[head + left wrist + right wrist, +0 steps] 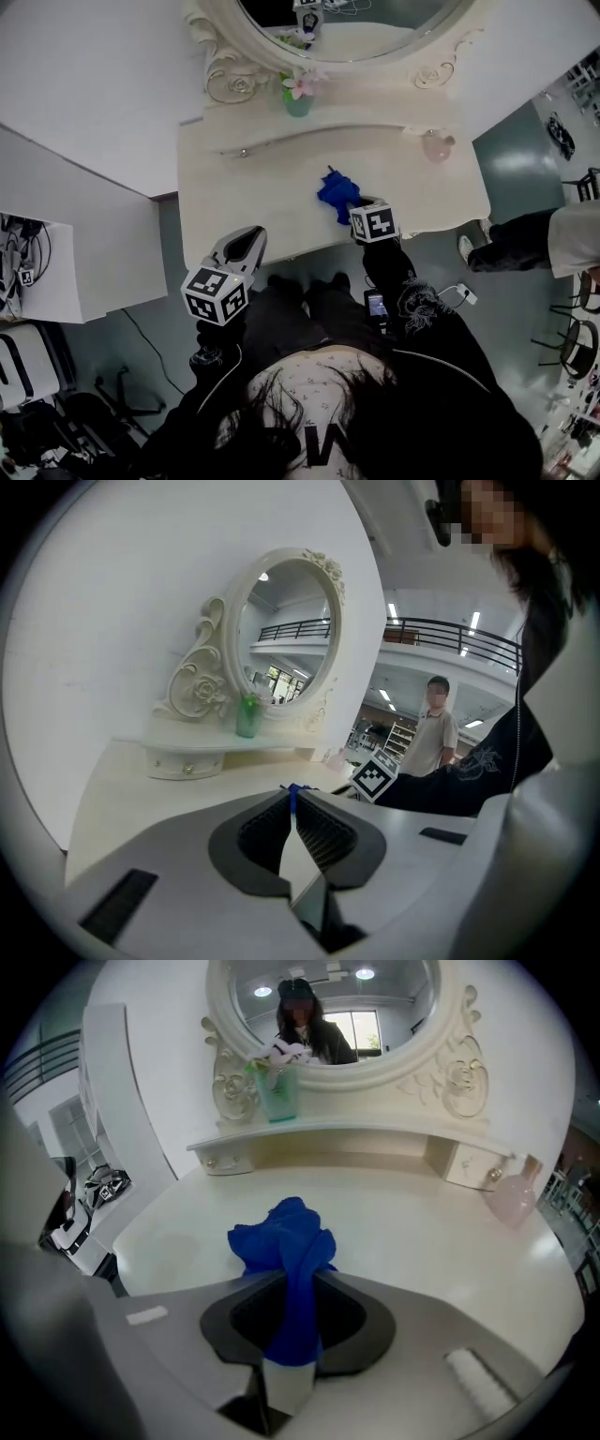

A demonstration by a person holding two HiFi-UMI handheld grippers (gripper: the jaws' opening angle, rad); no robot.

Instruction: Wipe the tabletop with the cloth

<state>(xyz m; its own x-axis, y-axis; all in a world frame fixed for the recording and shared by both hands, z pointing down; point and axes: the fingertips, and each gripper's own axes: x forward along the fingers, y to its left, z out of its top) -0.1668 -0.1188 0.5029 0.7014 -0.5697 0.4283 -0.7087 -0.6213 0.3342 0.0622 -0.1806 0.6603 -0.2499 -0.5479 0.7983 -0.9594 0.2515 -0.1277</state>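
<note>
A crumpled blue cloth (337,192) (284,1241) lies bunched on the cream dressing-table top (244,206), near its front edge. My right gripper (359,208) (298,1283) is shut on the cloth's near end, and the rest of the cloth rises in a lump just beyond the jaws. My left gripper (251,237) (292,803) hovers at the table's front left edge, jaws shut with nothing between them. A sliver of the blue cloth (292,788) shows just past its fingertips.
An oval mirror (352,23) in an ornate frame stands at the back over a raised shelf (356,1133). On the shelf is a green vase with flowers (298,96); a pink bottle (437,144) stands at the right. A person (534,239) stands to the right.
</note>
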